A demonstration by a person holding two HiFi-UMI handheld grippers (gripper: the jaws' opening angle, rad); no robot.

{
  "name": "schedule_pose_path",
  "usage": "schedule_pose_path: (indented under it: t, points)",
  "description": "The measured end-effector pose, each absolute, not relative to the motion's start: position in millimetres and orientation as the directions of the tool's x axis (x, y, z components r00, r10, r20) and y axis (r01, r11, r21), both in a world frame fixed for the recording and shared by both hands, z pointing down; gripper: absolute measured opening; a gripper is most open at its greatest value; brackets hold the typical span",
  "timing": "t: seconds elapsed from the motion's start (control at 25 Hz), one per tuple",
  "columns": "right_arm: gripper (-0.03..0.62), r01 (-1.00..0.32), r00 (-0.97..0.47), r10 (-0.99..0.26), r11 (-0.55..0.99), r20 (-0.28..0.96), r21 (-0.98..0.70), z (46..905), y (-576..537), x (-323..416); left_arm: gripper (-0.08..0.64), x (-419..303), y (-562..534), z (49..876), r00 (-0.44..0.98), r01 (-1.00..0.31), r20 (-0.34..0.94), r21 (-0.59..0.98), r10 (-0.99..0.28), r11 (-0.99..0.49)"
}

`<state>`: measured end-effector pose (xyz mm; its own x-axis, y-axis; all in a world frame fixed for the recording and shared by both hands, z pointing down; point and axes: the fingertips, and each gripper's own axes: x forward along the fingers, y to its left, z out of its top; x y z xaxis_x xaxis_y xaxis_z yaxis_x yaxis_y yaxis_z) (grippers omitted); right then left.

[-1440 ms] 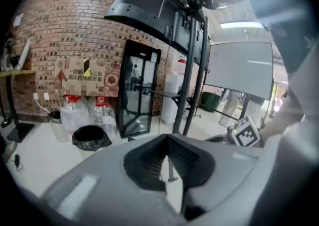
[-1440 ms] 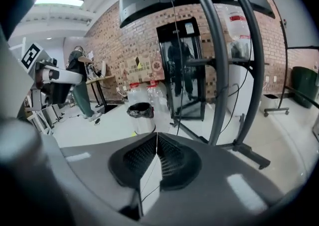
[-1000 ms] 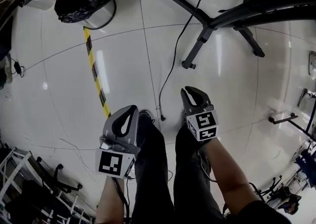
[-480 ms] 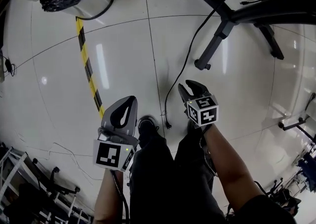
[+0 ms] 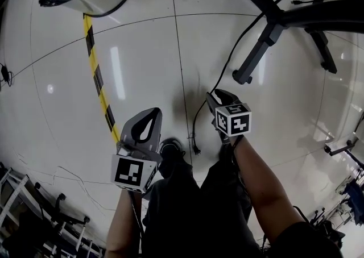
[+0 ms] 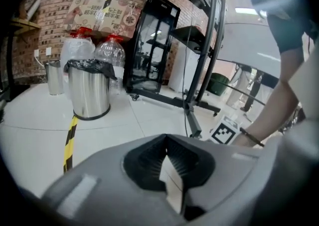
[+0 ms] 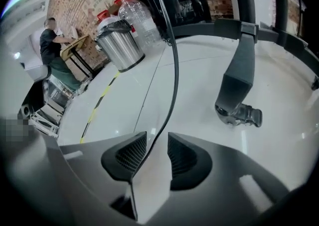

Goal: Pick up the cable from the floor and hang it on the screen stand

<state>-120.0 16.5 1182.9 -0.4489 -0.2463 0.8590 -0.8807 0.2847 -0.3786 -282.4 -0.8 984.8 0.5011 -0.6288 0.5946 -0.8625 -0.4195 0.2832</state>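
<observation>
A thin black cable (image 5: 195,126) lies on the white floor, running from the screen stand's black legs (image 5: 259,52) down to a loose plug end near my shoe. My right gripper (image 5: 219,96) is low over this cable. In the right gripper view the cable (image 7: 174,70) passes between the jaws of the right gripper (image 7: 157,143), close to the left pad; the jaws are opening and the pads do not press on it. The stand leg (image 7: 239,78) with its caster stands just ahead. My left gripper (image 5: 149,112) hovers left of the cable, and the left gripper (image 6: 166,143) is shut and empty.
A steel bin (image 6: 89,88) with a black bag stands by large water bottles, with yellow-black floor tape (image 5: 96,75) leading from it. Metal racks (image 5: 34,217) crowd the lower left. My legs and shoe (image 5: 170,152) are between the grippers. A person (image 7: 52,46) works far off.
My right gripper has moved forward from beside the cable to over it, and its jaws have spread. The left gripper has kept its place and stayed shut.
</observation>
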Motion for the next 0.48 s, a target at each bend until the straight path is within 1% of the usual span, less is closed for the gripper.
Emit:
schedule_pose_path:
  t: [0.08,0.16,0.32,0.48]
  points:
    - [0.126,-0.881,-0.441,-0.24,0.297,0.865,-0.367,1187.4,14.0,-121.3,0.006,-283.8,-2.4,993.0,0.495,-0.866,0.603,0.291,-0.625,-0.405]
    - [0.075,-0.888,-0.418,-0.232,0.308,0.878,-0.341,1190.7,9.6,-119.1,0.006,-283.5,-6.5,996.3,0.495,-0.866,0.606,0.293,-0.622,-0.405]
    - [0.037,-0.898,-0.408,-0.229,0.274,0.884,-0.344,1184.8,5.7,-114.9,0.006,-279.1,-16.3,988.2,0.489,-0.871,0.602,0.295,-0.631,-0.394]
    - [0.017,-0.882,-0.431,-0.244,0.317,0.869,-0.348,1156.6,4.6,-119.8,0.006,-273.9,-21.0,964.6,0.49,-0.871,0.592,0.3,-0.64,-0.388]
